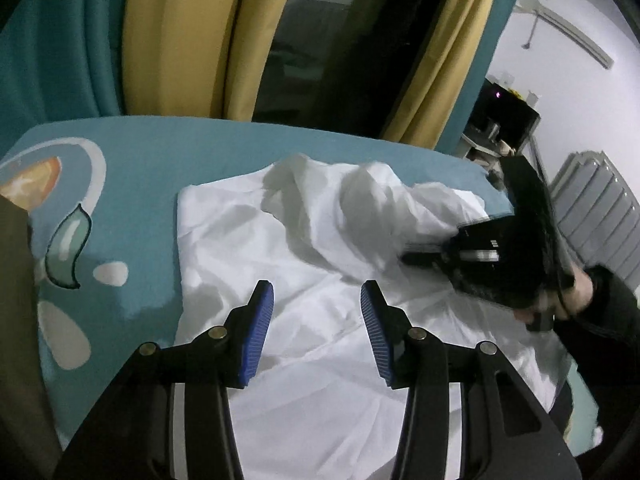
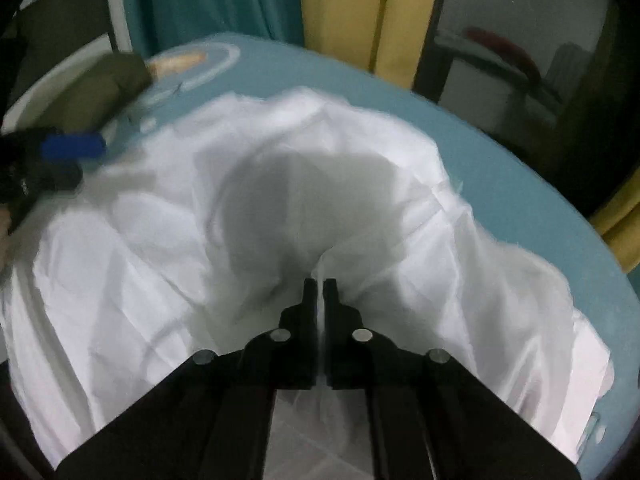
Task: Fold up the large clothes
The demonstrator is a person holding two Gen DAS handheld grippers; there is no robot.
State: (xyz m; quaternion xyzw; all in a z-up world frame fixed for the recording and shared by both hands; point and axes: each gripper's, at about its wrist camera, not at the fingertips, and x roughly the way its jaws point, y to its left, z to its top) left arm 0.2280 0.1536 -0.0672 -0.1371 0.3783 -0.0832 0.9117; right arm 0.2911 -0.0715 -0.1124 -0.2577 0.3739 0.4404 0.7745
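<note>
White garment (image 2: 168, 240) lies on a teal bed (image 1: 192, 148), pinched by the right gripper (image 2: 319, 286); left gripper (image 1: 317, 300) hovers with jaws apart.

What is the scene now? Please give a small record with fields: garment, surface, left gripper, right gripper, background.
garment: white garment, crumpled, partly spread on the bed
surface: teal bed sheet with a printed pattern
left gripper: left gripper open above the cloth, nothing between its fingers
right gripper: right gripper shut on a pinched ridge of the white garment
background: teal and yellow curtains behind the bed
</note>
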